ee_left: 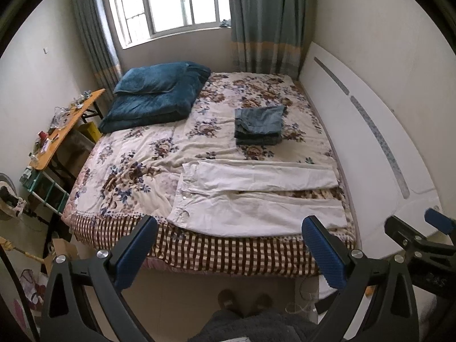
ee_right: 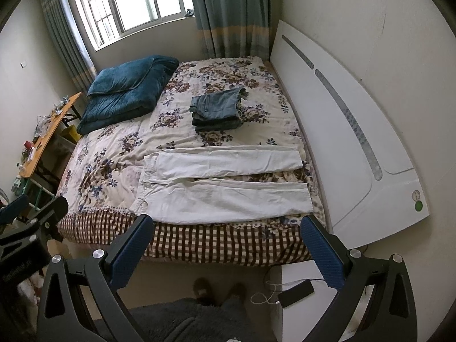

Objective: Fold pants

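Observation:
White pants (ee_left: 256,196) lie flat on the near part of the bed, waistband to the left, both legs stretched to the right with a gap between them; they also show in the right wrist view (ee_right: 222,188). My left gripper (ee_left: 230,228) is open and empty, held in the air in front of the bed's near edge. My right gripper (ee_right: 228,226) is open and empty too, at about the same height, and shows at the right edge of the left wrist view (ee_left: 413,228). A stack of folded jeans (ee_left: 259,125) sits behind the white pants, also seen in the right wrist view (ee_right: 218,109).
The bed (ee_left: 136,154) has a floral cover and a checked skirt (ee_left: 228,248). A folded blue duvet with a pillow (ee_left: 154,97) lies at the far left. A white headboard (ee_left: 370,142) stands on the right. A cluttered orange table (ee_left: 62,131) stands left. A phone on a charger (ee_right: 296,292) lies on the white stand.

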Demonstrator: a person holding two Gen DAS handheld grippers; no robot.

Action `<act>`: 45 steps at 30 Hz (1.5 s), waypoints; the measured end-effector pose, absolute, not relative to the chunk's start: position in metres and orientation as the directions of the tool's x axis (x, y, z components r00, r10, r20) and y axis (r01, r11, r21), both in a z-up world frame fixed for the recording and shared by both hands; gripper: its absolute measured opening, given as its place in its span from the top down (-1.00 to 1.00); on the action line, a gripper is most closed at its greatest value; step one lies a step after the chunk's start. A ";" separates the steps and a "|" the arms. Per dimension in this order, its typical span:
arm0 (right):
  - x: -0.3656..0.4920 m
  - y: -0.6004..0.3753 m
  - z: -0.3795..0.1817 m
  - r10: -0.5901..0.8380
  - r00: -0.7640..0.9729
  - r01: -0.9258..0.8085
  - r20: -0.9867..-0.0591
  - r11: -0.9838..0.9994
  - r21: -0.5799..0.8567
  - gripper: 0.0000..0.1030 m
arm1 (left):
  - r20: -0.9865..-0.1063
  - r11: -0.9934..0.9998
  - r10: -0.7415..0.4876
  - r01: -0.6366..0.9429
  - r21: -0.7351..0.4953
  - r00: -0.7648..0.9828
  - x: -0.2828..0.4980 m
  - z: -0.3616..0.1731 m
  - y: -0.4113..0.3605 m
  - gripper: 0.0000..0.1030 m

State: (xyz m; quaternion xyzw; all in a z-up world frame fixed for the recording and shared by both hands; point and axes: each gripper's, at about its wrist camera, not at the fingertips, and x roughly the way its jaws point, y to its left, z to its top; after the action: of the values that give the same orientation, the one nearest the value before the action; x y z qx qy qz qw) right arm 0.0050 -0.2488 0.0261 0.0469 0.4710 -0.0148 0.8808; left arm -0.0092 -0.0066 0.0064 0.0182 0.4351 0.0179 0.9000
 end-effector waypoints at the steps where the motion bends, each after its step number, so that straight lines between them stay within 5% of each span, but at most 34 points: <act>1: 0.007 -0.251 0.023 0.021 0.556 0.076 -0.831 0.994 0.075 -1.00 | -0.778 0.998 0.054 -0.026 0.049 0.626 -0.007 0.003 -0.006 -0.99; 16: 0.164 -0.265 -0.072 0.034 0.460 0.133 -0.888 0.985 0.106 -1.00 | -0.817 0.984 0.178 -0.110 0.140 0.548 0.150 -0.091 0.008 -0.99; 27: 0.389 -0.234 -0.224 -0.046 0.259 0.171 -0.965 0.985 -0.001 -1.00 | -0.902 0.981 0.186 -0.029 0.190 0.390 0.364 -0.226 0.057 -0.99; 32: 0.506 -0.213 -0.319 -0.087 0.184 0.071 -0.979 0.995 -0.075 -1.00 | -0.926 0.957 0.234 0.096 0.273 0.297 0.457 -0.316 0.067 -0.98; 38: 0.620 -0.187 -0.443 -0.088 0.083 -0.172 -0.993 0.980 -0.101 -1.00 | -0.965 0.893 0.232 0.367 0.262 0.125 0.547 -0.461 0.054 -0.58; 45: 0.691 -0.147 -0.584 -0.141 -0.100 -0.469 -0.985 0.880 -0.078 -0.98 | -0.960 0.738 0.281 0.642 0.206 -0.015 0.594 -0.599 0.031 -0.58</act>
State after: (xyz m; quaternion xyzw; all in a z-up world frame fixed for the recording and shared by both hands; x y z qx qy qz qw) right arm 0.6911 -0.1470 -0.5842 -0.2087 0.7303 0.1288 0.6376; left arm 0.5938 0.0310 -0.5993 0.3310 0.6973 -0.1462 0.6188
